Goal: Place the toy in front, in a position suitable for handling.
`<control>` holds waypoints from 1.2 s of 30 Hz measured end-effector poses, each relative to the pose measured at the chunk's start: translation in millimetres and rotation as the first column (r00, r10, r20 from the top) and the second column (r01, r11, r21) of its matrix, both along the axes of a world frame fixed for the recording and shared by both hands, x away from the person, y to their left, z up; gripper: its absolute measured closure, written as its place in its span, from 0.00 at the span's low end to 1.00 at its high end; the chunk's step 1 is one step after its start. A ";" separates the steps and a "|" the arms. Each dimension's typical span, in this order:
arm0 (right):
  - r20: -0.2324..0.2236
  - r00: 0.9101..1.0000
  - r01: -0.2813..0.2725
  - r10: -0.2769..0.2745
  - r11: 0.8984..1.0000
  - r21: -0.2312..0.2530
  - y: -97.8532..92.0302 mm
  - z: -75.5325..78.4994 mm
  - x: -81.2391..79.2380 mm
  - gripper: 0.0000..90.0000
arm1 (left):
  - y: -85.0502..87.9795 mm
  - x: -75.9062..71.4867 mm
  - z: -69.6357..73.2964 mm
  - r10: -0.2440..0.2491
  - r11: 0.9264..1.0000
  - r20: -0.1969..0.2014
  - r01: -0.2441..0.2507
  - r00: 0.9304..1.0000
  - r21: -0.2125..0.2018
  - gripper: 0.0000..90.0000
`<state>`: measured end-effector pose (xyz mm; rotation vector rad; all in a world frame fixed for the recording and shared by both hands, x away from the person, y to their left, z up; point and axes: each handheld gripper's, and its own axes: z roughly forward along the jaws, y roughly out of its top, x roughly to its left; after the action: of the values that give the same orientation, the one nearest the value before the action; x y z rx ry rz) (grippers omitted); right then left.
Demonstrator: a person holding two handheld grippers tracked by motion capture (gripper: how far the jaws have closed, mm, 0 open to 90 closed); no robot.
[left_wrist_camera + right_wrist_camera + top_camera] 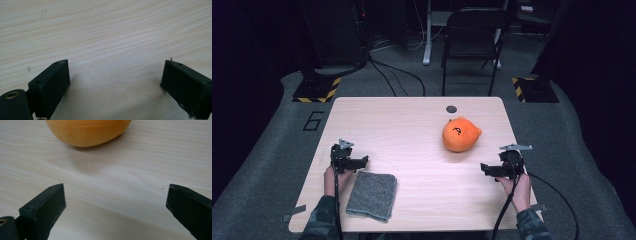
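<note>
Both tongs rest low on the desk (422,120) with jaws apart: left tongs (362,161) near the left edge beside the grey cloth (372,195), right tongs (484,169) near the right edge facing the orange plush (459,135).

Orange plush toy (460,134), speckled grey cloth (372,195), pale wood-grain table (412,125), black grippers.

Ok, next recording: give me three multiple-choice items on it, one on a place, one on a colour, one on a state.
1. The folded cloth lies nearest:
A. the left gripper
B. the right gripper
C. the table's far edge

2. The plush toy is:
A. green
B. orange
C. white

3. The right gripper's jaws are:
A. shut on the toy
B. shut, empty
C. open, empty

Answers: 1 A, the cloth sits just beside that gripper; 2 B, its round body is orange; 3 C, bare table shows between the spread jaws.
</note>
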<state>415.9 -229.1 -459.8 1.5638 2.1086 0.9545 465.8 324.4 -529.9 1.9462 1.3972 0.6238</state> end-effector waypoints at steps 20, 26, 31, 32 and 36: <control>-0.006 0.999 0.044 -0.044 0.990 0.135 47.9 28.8 66.2 0.00 | -0.6 0.5 0.0 -0.001 1.000 -0.001 0.001 1.000 -0.004 0.09; -0.035 0.997 0.070 -0.066 0.986 0.151 61.7 36.4 89.8 0.00 | -0.6 0.5 0.0 -0.001 1.000 -0.002 0.001 1.000 -0.004 0.09; -0.057 0.994 0.100 -0.093 0.983 0.151 71.8 42.7 108.6 0.00 | -0.6 0.6 0.0 -0.002 1.000 -0.001 0.002 1.000 -0.004 0.09; -0.065 0.993 0.106 -0.098 0.983 0.147 75.3 43.0 112.5 0.00 | -0.6 0.6 0.0 -0.001 1.000 -0.001 0.001 1.000 -0.005 0.09; -0.090 0.990 0.123 -0.113 0.986 0.115 87.4 41.0 123.1 0.02 | -0.6 0.6 0.0 -0.002 1.000 -0.002 0.002 1.000 -0.005 0.09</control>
<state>539.0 -141.7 -418.7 1.7955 2.0204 1.0074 466.4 323.8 -529.9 1.9446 1.3965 0.6175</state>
